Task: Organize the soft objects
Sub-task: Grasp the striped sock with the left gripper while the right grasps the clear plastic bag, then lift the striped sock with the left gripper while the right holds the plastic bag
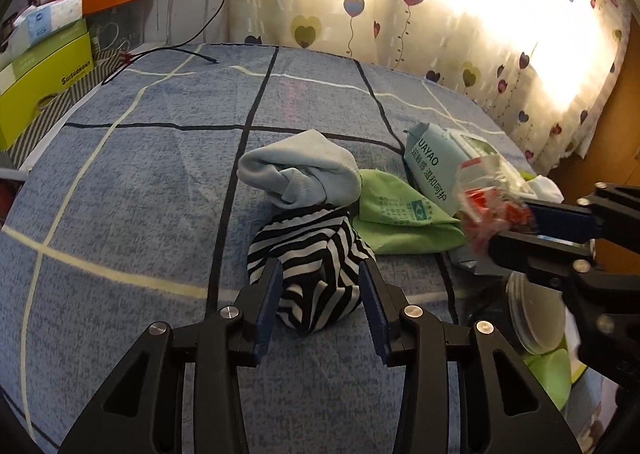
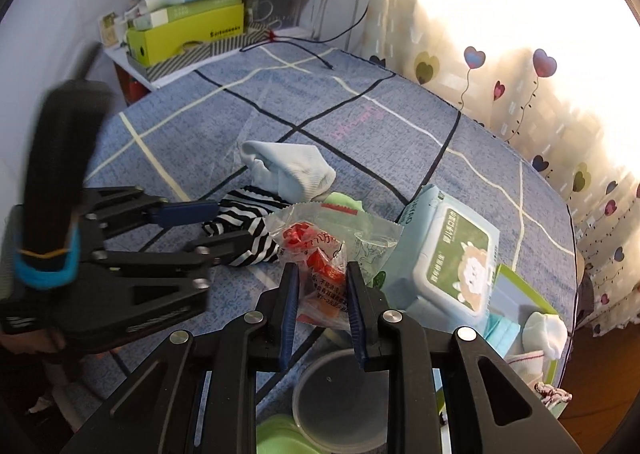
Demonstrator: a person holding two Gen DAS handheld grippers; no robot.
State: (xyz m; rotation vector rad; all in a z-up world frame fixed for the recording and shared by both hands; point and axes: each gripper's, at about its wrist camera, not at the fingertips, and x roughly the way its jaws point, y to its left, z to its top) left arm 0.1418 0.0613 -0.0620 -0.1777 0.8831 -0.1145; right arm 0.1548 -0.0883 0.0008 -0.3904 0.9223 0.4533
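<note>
A black-and-white striped sock lies rolled on the blue checked bedsheet, and my left gripper has its fingers on both sides of it, closed against the cloth. A pale blue rolled sock lies just behind it. My right gripper is shut on a clear snack packet with red contents, held above the bed; it also shows at the right of the left wrist view. The left gripper and the striped sock show in the right wrist view.
A green cloth pouch and a wet-wipes pack lie to the right of the socks. A clear plastic tub and a green tray with more socks are at the near right. Boxes stack at the left; curtain behind.
</note>
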